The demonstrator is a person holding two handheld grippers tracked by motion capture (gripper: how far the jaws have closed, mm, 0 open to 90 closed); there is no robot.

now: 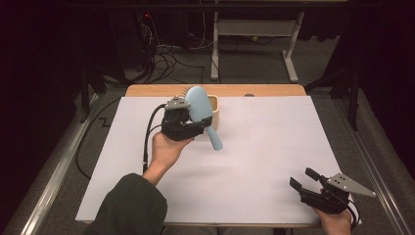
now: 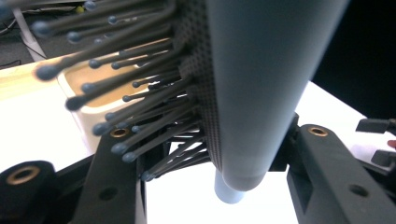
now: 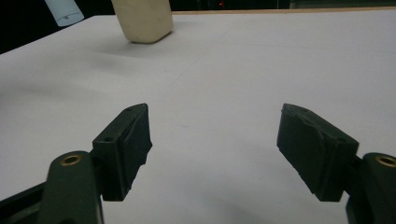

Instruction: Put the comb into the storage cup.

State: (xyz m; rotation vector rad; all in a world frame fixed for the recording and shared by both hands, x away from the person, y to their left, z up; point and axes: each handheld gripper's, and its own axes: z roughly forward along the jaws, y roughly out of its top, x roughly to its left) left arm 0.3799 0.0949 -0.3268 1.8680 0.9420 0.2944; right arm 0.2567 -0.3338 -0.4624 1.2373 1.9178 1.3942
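A light blue hairbrush [image 1: 199,105] is held up off the table, head upward, handle slanting down to the right. My left gripper [image 1: 188,116] is shut on its head, just in front of a small cream box [image 1: 214,111]. In the left gripper view the brush's smooth back [image 2: 261,70] and dark bristles [image 2: 140,93] sit between the jaws of the left gripper [image 2: 217,158], with the box [image 2: 88,100] behind. My right gripper [image 1: 303,178] rests near the table's front right corner, open and holding nothing; its view shows the right gripper [image 3: 215,149] over bare white paper.
White paper [image 1: 254,161] covers the wooden table [image 1: 274,90]. In the right gripper view the box [image 3: 142,18] stands far off, with the brush handle's end [image 3: 63,11] to its left. Cables [image 1: 166,58] and a desk frame [image 1: 254,29] lie beyond the far edge.
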